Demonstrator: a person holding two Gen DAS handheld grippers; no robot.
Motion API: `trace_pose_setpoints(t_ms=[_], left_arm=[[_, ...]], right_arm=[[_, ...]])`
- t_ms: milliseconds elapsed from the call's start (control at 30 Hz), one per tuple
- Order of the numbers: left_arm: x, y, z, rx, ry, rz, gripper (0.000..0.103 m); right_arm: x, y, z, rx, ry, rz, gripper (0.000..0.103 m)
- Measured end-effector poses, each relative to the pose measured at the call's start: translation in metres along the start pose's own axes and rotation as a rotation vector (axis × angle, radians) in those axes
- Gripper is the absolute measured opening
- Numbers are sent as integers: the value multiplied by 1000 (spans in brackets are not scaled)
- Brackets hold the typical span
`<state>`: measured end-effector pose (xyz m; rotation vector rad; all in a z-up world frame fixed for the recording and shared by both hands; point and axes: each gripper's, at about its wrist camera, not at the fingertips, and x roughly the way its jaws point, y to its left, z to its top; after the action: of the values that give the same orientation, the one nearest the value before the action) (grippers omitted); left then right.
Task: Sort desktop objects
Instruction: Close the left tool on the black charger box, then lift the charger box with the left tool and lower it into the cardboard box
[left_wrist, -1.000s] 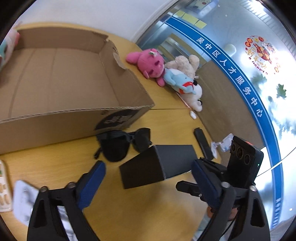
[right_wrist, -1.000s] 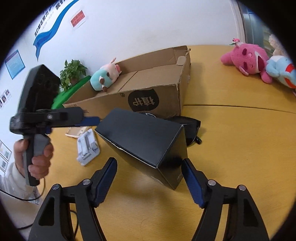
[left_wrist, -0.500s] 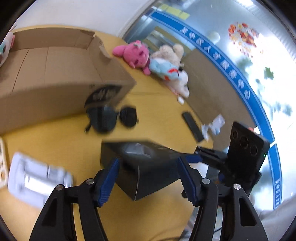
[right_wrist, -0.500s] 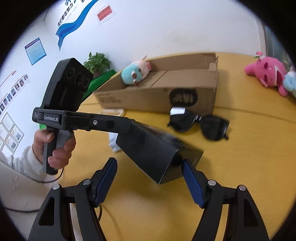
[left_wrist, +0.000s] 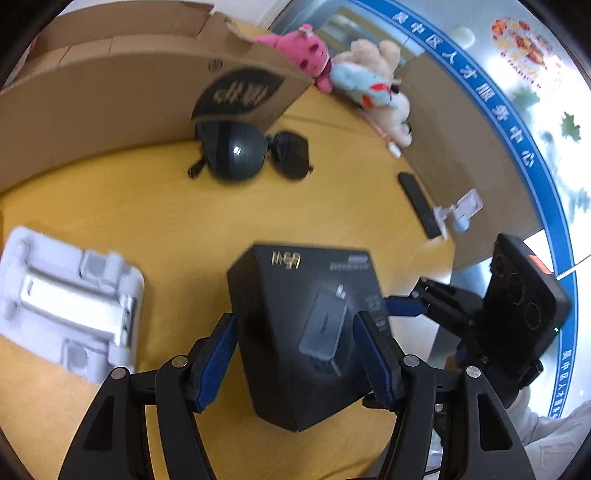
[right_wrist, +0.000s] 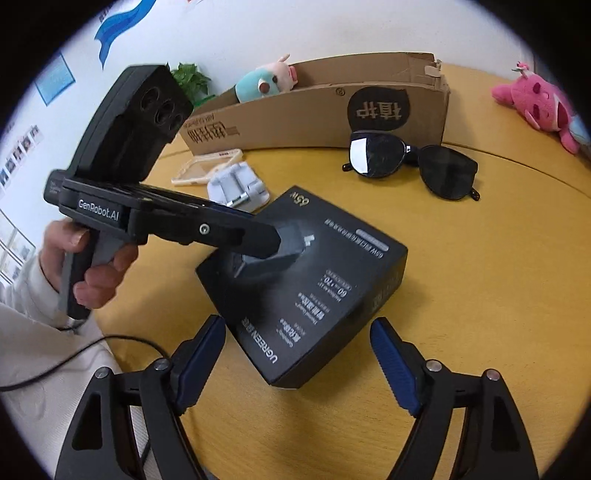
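A black charger box (left_wrist: 306, 332) (right_wrist: 310, 280) sits between the pads of my left gripper (left_wrist: 295, 347), which is shut on it. In the right wrist view the left gripper (right_wrist: 273, 236) reaches over the box from the left. My right gripper (right_wrist: 299, 354) is open, its jaws apart on either side of the box's near corner, not touching it. Black sunglasses (left_wrist: 251, 151) (right_wrist: 410, 162) lie on the yellow table by the open cardboard box (left_wrist: 110, 92) (right_wrist: 332, 107).
A white plastic tray (left_wrist: 70, 306) (right_wrist: 236, 184) lies left of the charger box, with a clear phone case (right_wrist: 199, 166) behind it. Plush toys (left_wrist: 354, 74) lie at the far table edge, another (right_wrist: 266, 79) in the cardboard box. A black remote (left_wrist: 419, 203) lies right.
My left gripper closed on the charger box and tipped it over, so its printed face is now up. The right gripper stayed open beside it.
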<state>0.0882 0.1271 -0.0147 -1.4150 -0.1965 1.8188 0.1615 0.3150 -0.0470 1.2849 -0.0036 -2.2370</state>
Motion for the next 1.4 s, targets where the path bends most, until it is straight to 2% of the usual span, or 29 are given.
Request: trace_pose_setpoints(t_ms=[100, 133, 167, 300, 433, 600, 800, 967, 1033, 1133, 1233, 1300, 1400], left_arm=[[4, 1, -9, -29, -28, -13, 61], [3, 0, -11, -23, -40, 2, 60], [1, -2, -13, -18, -54, 19, 59], [-15, -4, -11, -10, -115, 64, 51], [-52, -10, 0, 18, -245, 86, 50], [-111, -12, 24, 56, -398, 131, 50], [-186, -5, 61, 71, -592, 174, 50], [-240, 4, 109, 109, -706, 234, 50], [-258, 11, 133, 124, -719, 233, 50], [-275, 22, 166, 135, -735, 256, 44], [-284, 34, 195, 126, -746, 253, 42], [-282, 46, 215, 117, -740, 292, 42], [-275, 70, 242, 89, -708, 300, 42]], right_arm=[[12, 11, -4, -49, 26, -40, 83], [15, 16, -4, -82, 7, -106, 83], [16, 18, -4, -96, -2, -130, 83], [16, 23, 6, -108, -22, -143, 82], [1, 33, 30, -141, -100, -148, 82], [-24, 56, 82, -253, -230, -189, 82], [-49, 87, 171, -449, -357, -245, 82], [-66, 104, 240, -560, -444, -261, 82], [-72, 108, 268, -583, -478, -262, 82], [-83, 106, 310, -581, -555, -231, 82], [-75, 100, 347, -591, -561, -262, 82], [-63, 87, 370, -549, -542, -221, 82], [-42, 73, 391, -505, -535, -178, 82]])
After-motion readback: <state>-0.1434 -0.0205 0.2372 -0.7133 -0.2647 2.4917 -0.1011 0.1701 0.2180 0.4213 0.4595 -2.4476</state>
